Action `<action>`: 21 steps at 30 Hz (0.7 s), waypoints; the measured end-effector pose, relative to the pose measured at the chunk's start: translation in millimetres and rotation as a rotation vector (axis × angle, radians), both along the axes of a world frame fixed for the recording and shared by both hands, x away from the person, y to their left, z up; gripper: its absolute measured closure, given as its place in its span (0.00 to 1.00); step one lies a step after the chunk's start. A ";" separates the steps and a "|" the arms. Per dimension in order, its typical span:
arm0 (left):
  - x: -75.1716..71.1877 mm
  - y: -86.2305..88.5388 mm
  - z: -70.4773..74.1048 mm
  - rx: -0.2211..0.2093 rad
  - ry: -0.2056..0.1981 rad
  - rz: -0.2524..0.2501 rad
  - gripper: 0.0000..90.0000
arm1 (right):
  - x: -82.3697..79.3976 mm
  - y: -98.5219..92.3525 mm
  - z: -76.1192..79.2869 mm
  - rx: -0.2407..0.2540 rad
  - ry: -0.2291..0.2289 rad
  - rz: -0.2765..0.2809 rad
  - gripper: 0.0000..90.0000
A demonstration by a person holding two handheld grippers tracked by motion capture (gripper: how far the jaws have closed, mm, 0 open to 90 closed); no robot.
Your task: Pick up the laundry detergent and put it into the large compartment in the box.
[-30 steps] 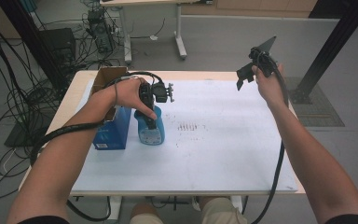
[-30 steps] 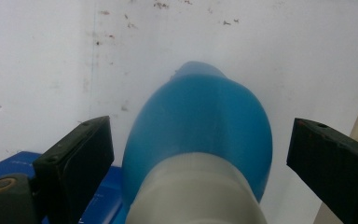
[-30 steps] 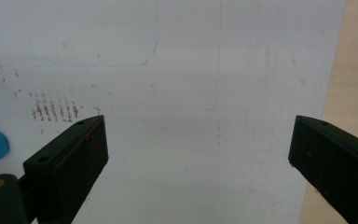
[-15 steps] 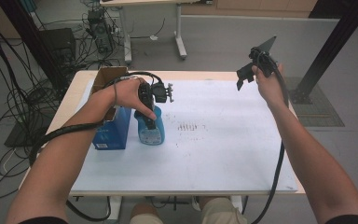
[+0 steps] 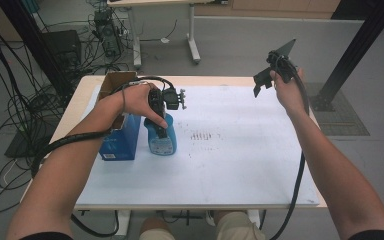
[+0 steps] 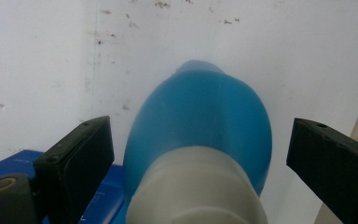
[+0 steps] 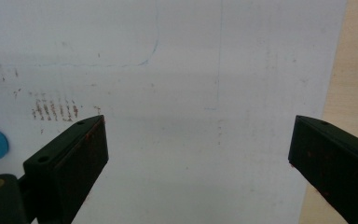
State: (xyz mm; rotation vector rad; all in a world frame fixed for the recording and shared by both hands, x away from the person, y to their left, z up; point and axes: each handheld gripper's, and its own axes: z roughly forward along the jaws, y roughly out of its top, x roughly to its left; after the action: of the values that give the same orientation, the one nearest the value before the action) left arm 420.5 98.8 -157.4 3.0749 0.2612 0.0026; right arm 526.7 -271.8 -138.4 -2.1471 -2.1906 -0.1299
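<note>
Overhead, left gripper [image 5: 161, 107] hangs over a blue bottle [image 5: 161, 141] standing beside a blue box [image 5: 121, 142] on the white table [image 5: 240, 165]. Left gripper view: jaws spread either side of the bottle's neck, apart from it. Right gripper view: jaws wide, holding nothing

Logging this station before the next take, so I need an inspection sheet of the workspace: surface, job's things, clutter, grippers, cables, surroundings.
Surface: white sheet over a wooden table, brownish smudges mid-sheet.
Job's things: blue bottle with white neck, beside a blue box.
Clutter: open cardboard box at the far left corner.
Grippers: left gripper open, fingers either side of the bottle's neck, not touching; right gripper open, above the sheet.
Cables: one trails from each gripper; tangles on the floor at left.
Surroundings: grey floor, second table behind, black post at right.
</note>
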 end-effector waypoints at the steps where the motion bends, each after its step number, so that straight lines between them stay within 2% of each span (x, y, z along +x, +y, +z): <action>1: -0.1 -0.1 0.0 0.001 -0.001 -0.001 0.09 | 0.0 -0.5 0.1 0.001 0.000 0.002 0.05; 21: -1.6 1.6 1.4 0.001 -0.006 -0.001 0.09 | 0.6 1.9 -0.3 0.000 0.003 0.005 0.05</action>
State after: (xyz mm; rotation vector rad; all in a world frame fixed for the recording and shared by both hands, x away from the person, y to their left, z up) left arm 418.9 100.4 -156.0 3.0751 0.2597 0.0115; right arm 527.3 -269.9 -138.7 -2.1402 -2.1942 -0.1264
